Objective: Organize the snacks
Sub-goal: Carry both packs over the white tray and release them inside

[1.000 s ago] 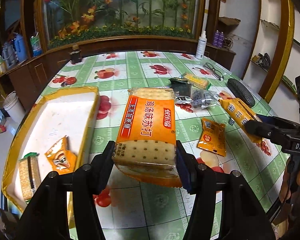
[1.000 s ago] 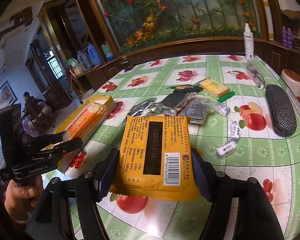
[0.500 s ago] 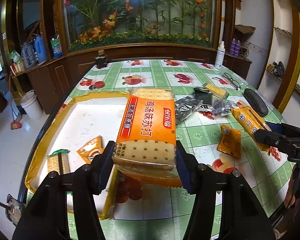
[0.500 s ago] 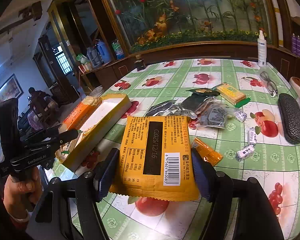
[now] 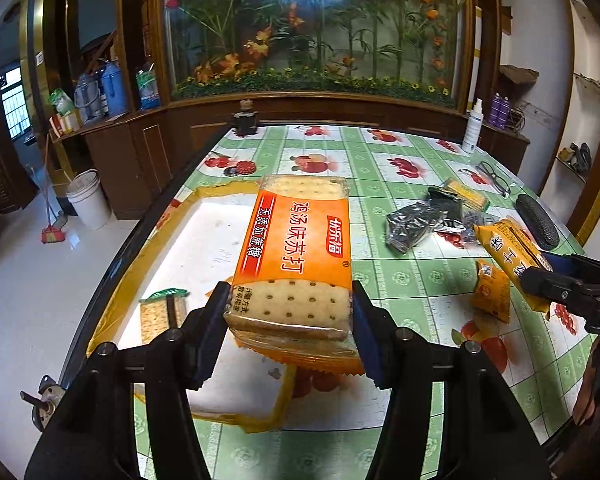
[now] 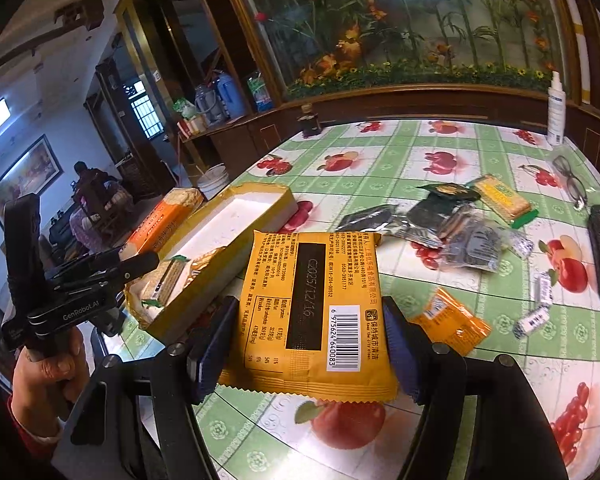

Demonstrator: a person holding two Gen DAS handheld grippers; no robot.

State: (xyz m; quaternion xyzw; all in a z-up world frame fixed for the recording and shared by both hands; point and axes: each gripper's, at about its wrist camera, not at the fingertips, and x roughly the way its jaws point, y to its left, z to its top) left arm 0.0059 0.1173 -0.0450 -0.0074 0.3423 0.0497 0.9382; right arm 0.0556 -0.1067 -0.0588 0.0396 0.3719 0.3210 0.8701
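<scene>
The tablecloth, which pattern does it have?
The tablecloth has green and white squares with printed fruit, clearest in the right wrist view.

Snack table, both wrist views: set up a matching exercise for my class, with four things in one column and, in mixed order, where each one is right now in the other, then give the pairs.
Things:
1. orange cracker pack
2. yellow barcode packet
3. green-ended cracker stack
4. small orange sachet

Places:
A. lying inside the yellow tray
B. lying loose on the fruit-print tablecloth
C. clamped in the left gripper
D. clamped in the right gripper

Pairs: 1-C, 2-D, 3-A, 4-B
</scene>
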